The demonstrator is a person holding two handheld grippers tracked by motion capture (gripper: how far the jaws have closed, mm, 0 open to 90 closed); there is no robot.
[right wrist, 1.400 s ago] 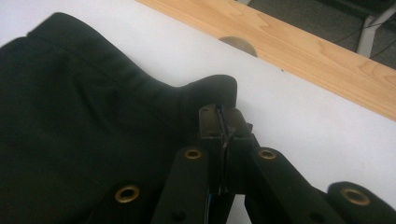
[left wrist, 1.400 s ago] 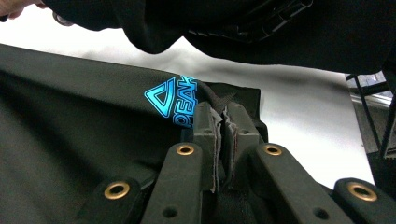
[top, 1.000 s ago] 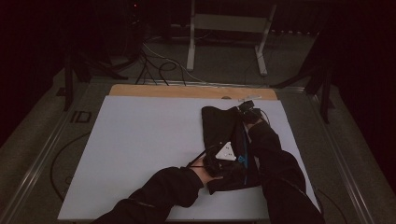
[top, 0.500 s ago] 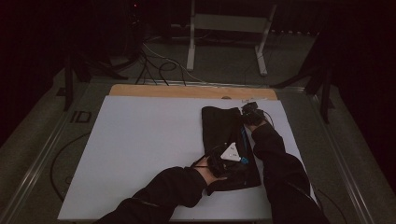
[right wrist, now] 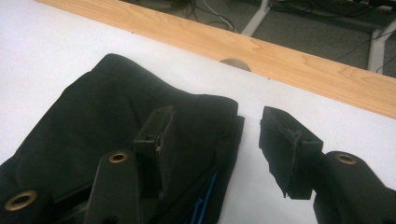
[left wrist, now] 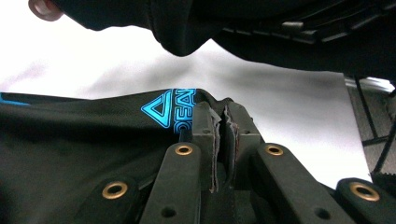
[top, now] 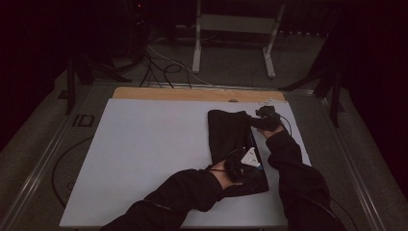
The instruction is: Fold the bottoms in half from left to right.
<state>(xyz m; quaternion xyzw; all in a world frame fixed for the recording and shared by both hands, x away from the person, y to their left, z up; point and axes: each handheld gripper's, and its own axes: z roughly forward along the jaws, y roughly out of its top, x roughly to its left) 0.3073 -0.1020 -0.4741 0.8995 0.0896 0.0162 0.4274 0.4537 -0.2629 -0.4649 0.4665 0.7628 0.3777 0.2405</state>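
High view – garment (top: pixel 231 139): black, folded into a long strip, lies on the right part of the white table (top: pixel 144 159), running from near the far wooden edge (top: pixel 192 94) towards the person.
High view – left gripper (top: pixel 236 168): at the near end of the garment, held by a hand in a dark sleeve (top: pixel 183 192); a grey three-cornered plate sits on it.
High view – right gripper (top: pixel 266 117): at the far right corner of the garment, near the wooden edge.
Left gripper view – left gripper (left wrist: pixel 223 126): jaws pressed together, pinching a fold of the garment (left wrist: pixel 84 140) between the pads.
Left gripper view – print (left wrist: pixel 170 109): blue triangle and letters on the cloth, just beside the jaws.
Right gripper view – right gripper (right wrist: pixel 215 135): jaws spread, having just been opening; nothing is pinched, the pads stand apart above the garment's edge.
Right gripper view – garment (right wrist: pixel 107 112): lies flat under the left jaw; the right jaw hangs over bare table (right wrist: pixel 56 51).
Right gripper view – blue trim (right wrist: pixel 205 196): shows at the garment's edge between the jaws.
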